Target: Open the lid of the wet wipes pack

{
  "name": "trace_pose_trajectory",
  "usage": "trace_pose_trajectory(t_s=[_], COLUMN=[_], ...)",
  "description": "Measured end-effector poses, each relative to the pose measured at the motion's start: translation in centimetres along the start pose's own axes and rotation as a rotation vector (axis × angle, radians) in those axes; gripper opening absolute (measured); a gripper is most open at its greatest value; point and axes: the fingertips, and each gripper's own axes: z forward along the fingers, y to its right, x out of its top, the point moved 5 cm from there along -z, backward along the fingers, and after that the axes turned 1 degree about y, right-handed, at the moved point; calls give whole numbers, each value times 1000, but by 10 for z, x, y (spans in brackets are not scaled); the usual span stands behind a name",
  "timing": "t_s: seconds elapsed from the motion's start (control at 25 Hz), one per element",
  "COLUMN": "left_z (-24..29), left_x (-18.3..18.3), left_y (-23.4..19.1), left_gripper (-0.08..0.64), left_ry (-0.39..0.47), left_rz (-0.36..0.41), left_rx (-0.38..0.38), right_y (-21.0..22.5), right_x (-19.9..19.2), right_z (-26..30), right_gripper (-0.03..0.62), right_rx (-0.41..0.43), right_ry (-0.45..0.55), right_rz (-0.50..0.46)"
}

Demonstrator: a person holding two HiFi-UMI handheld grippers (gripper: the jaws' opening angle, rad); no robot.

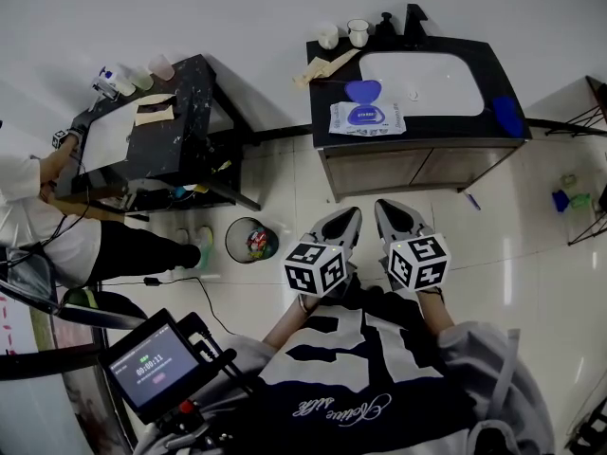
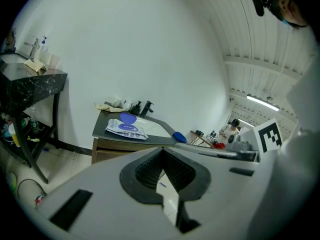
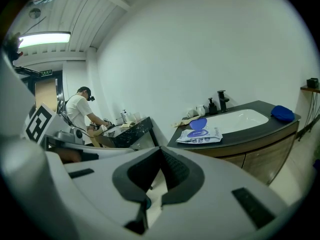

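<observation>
The white and blue wet wipes pack (image 1: 367, 118) lies on the black counter (image 1: 327, 74) left of the white sink, and its blue lid (image 1: 363, 90) stands flipped up. The left gripper view shows the pack (image 2: 126, 129) and lid (image 2: 128, 118) ahead; the right gripper view shows the pack (image 3: 200, 135) and lid (image 3: 198, 124) too. My left gripper (image 1: 349, 218) and right gripper (image 1: 389, 212) hang side by side over the floor, well short of the cabinet. Both are shut with nothing held, the left gripper (image 2: 161, 151) and the right gripper (image 3: 160, 150) alike.
A blue cloth (image 1: 507, 115) lies at the counter's right end, with cups and a black tap (image 1: 414, 17) behind the sink. A black marbled side table (image 1: 194, 98) stands at left with a person (image 1: 38, 207) beside it. A round bin (image 1: 249, 240) sits on the tiled floor.
</observation>
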Motion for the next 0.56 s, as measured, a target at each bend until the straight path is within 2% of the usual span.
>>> trace_pose_trajectory(t_s=[0.56], left_z=[-1], left_x=[-2], left_y=[-5], left_gripper=[-2], left_ry=[-5], left_rz=[4], left_rx=[6], right_y=[-2], right_x=[-2], right_z=[4], right_gripper=[-2], right_rx=[6], right_ry=[-4], right_rz=[-6])
